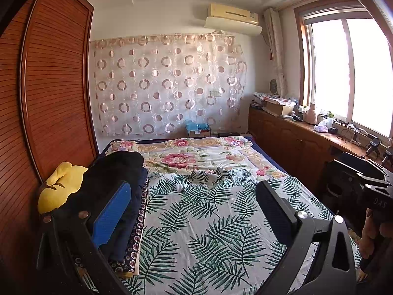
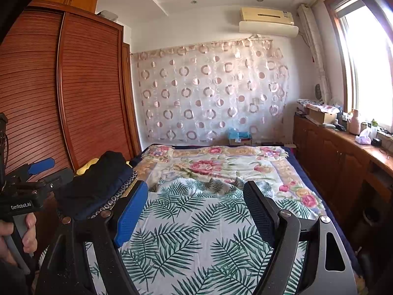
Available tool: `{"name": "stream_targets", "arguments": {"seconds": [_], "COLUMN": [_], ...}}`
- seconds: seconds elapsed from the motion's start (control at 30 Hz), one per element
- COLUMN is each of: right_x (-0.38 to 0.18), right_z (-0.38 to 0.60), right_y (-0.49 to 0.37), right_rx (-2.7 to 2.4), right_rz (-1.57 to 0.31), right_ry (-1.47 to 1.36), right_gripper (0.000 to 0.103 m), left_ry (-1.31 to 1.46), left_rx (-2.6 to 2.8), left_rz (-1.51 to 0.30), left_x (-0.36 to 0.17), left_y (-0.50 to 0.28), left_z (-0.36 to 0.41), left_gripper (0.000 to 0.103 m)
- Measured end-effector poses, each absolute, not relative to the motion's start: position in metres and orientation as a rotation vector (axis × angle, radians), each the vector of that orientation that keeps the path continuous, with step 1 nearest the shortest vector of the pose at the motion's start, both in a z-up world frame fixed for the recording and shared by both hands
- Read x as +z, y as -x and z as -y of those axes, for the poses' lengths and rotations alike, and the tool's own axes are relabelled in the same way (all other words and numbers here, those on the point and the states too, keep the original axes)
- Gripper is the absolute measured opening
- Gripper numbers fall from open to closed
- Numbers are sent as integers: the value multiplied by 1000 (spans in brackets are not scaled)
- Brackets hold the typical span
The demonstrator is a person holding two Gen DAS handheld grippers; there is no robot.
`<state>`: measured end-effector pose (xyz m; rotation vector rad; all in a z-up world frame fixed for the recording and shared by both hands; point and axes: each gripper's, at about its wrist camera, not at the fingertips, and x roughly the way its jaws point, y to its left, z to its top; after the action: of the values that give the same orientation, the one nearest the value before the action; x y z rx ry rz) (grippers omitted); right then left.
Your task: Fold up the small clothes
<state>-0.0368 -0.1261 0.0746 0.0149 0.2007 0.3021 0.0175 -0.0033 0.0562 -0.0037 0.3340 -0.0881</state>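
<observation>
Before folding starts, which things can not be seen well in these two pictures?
- Dark clothes pile: left wrist view, gripper finger covers its near part.
- Yellow item: mostly behind the pile.
- Clutter on the window counter: too small in both views.

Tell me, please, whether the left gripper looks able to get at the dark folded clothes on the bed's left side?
Probably yes: the left gripper is open and empty, and the dark folded clothes lie just beyond its left finger, nothing between.
</observation>
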Motion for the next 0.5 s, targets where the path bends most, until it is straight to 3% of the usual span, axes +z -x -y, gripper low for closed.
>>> {"name": "stream_targets", "arguments": {"seconds": [0.5], "right_x": [74], "right_z": [130], "right_y": [37], "right_rx": [304], "right_rz": [-201], "right_ry": [-12], "right_gripper": [81], "left_ry": [3], "left_rx": [-87], "left_rz": [-334], "left_x": [57], "left_y": [-18], "left_z": [1], "left_gripper": [102]}}
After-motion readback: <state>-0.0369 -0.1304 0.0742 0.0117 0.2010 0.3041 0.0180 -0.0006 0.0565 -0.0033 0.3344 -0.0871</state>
